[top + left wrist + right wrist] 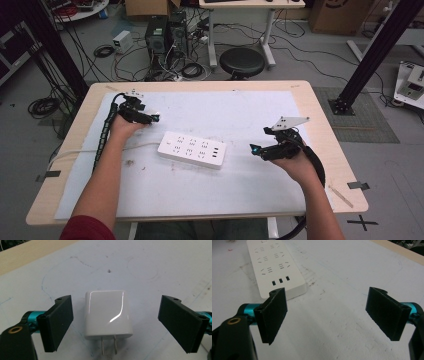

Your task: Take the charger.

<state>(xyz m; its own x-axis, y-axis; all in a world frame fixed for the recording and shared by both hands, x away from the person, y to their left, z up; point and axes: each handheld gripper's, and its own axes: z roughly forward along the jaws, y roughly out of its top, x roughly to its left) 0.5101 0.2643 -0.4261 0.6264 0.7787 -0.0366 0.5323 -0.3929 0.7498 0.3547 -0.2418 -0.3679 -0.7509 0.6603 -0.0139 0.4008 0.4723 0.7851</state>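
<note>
The left gripper straddled the charger mid-frame, jaws wide, ready to grasp it. The right gripper hung open near the strip, probably to steady it.

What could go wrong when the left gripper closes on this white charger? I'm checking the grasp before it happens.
The white charger lies flat between the open jaws of the left gripper, nearer one jaw, so closing may push or twist it. Its glossy shell could slip. Its prongs point back toward the gripper, so plugging into the power strip may need regripping.
</note>
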